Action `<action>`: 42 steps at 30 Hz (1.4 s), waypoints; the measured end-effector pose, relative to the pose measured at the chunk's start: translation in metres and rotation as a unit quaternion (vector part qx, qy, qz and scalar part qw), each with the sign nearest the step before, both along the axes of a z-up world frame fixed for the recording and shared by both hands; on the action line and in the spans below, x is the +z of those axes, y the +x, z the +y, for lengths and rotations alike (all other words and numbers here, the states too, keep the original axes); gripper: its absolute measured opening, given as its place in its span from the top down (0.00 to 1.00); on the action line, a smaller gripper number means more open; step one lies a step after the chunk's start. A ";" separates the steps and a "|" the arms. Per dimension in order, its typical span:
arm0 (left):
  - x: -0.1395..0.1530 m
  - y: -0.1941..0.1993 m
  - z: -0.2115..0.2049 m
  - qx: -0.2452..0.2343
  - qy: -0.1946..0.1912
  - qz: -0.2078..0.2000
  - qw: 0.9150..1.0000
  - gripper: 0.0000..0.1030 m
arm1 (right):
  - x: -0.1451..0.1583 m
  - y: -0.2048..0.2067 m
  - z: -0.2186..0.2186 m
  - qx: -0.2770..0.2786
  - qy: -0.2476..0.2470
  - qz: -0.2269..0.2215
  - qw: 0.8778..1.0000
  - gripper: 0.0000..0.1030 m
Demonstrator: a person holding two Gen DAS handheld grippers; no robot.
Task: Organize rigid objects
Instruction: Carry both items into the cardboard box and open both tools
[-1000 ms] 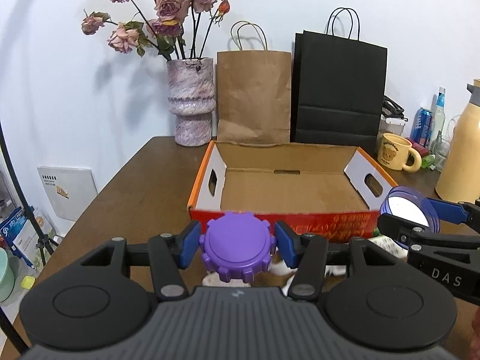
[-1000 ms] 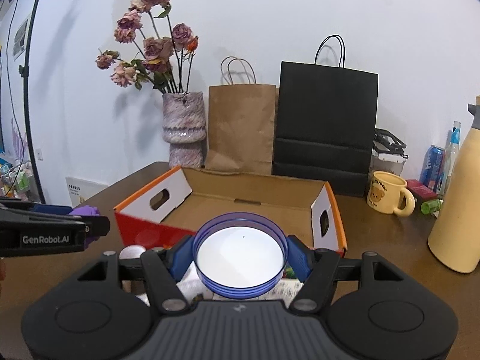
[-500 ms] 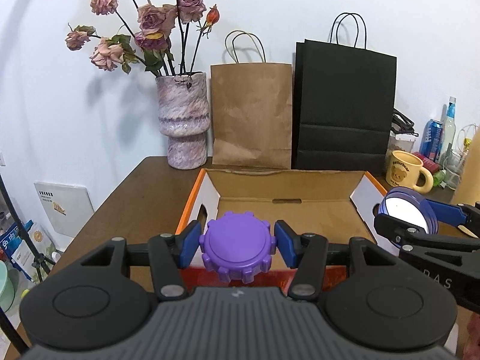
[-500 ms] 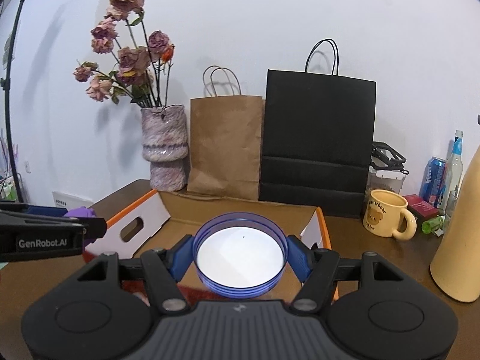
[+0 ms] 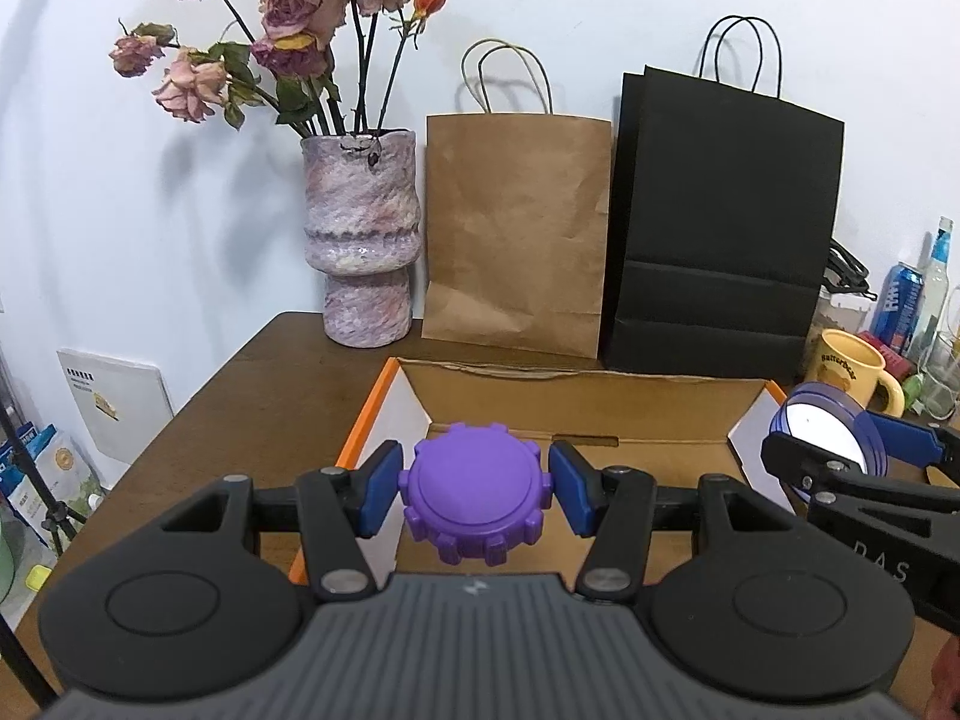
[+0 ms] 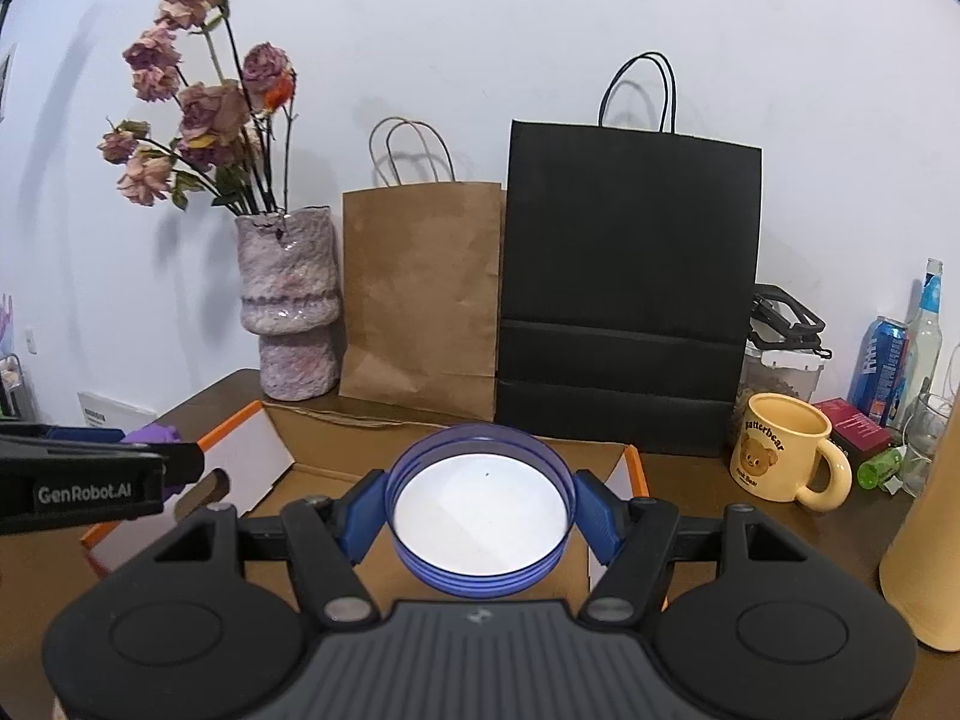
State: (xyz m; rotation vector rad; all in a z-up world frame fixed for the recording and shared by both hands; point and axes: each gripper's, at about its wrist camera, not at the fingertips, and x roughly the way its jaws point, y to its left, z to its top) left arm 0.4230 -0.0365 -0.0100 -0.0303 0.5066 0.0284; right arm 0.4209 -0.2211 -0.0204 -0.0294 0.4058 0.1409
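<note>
My left gripper (image 5: 474, 489) is shut on a purple notched cap (image 5: 475, 495), its blue pads pressing both sides. It hangs over the near left part of an open cardboard box (image 5: 576, 378) with orange edges. My right gripper (image 6: 480, 510) is shut on a blue-rimmed round lid with a white face (image 6: 480, 516), held above the same box (image 6: 312, 414) toward its right side. In the left wrist view the right gripper (image 5: 840, 444) and its lid (image 5: 822, 432) show at the right edge. The left gripper (image 6: 156, 450) with the purple cap (image 6: 150, 435) shows at the left of the right wrist view.
Behind the box stand a mottled vase with dried roses (image 5: 360, 240), a brown paper bag (image 5: 516, 228) and a black paper bag (image 5: 720, 222). A yellow bear mug (image 6: 780, 456), a can, bottles and a tall tan flask (image 6: 930, 540) crowd the right side of the brown table (image 5: 264, 396).
Both grippers have moved forward over the box with their loads; the box's near wall has slipped under them and the vase and bags look closer. Both grips are unchanged.
</note>
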 end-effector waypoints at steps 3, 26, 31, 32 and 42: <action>-0.002 0.012 -0.002 -0.001 0.001 0.003 1.000 0.46 | -0.002 0.011 -0.003 0.000 -0.003 0.006 1.000 0.37; -0.032 0.060 -0.009 0.017 0.033 0.043 0.998 0.12 | -0.036 0.060 0.001 0.000 -0.032 0.076 0.997 0.15; -0.028 0.058 -0.008 0.023 0.032 0.034 0.999 0.00 | -0.039 0.062 0.000 -0.011 -0.036 0.082 0.996 0.00; -0.028 0.058 -0.008 0.024 0.034 0.035 0.999 0.00 | -0.038 0.061 0.000 -0.012 -0.036 0.082 0.996 0.00; -0.025 0.054 -0.010 0.020 0.038 0.030 0.999 0.00 | -0.036 0.060 -0.002 -0.014 -0.033 0.075 0.997 0.00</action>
